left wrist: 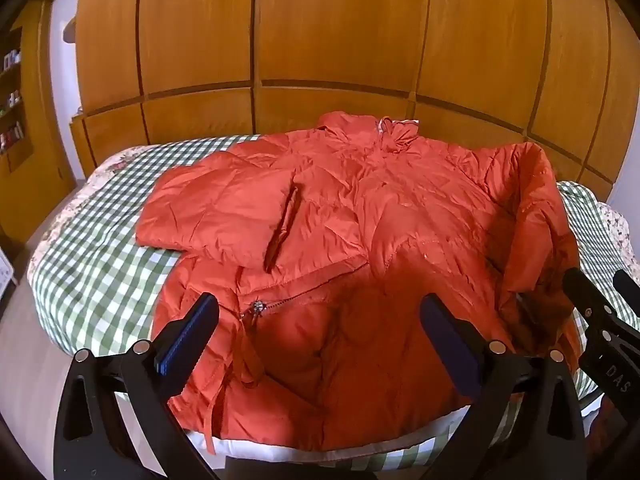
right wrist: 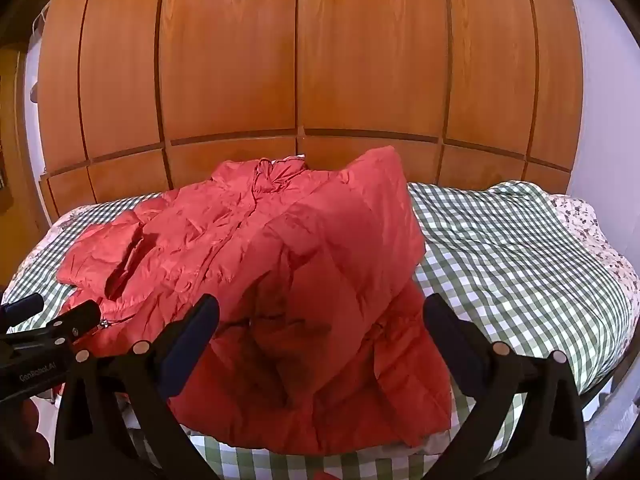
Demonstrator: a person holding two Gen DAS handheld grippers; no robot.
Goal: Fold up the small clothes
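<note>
A: Sleeve (left wrist: pixel 208 210) on the left side is folded across the chest of the orange puffer jacket (left wrist: pixel 360 216), I think to make the shape narrower. The jacket lies front up on the green checked bedcover (left wrist: pixel 96 264), with the collar (left wrist: pixel 360 128) toward the wooden wardrobe (left wrist: pixel 320 32).

B: And the left gripper (left wrist: pixel 320 336)?

A: It hovers above the hem, near the zipper pull (left wrist: pixel 256 308). Its jaws stand wide apart and hold nothing.

B: What about the right side?

A: The right sleeve (right wrist: pixel 360 216) stands up, bent over the body and not yet flat. The right gripper (right wrist: pixel 320 336) is just before it, jaws also apart, with no cloth between them.

B: So what is the next step?

A: Probably to press this sleeve down across the chest, then fold the hem up.
</note>
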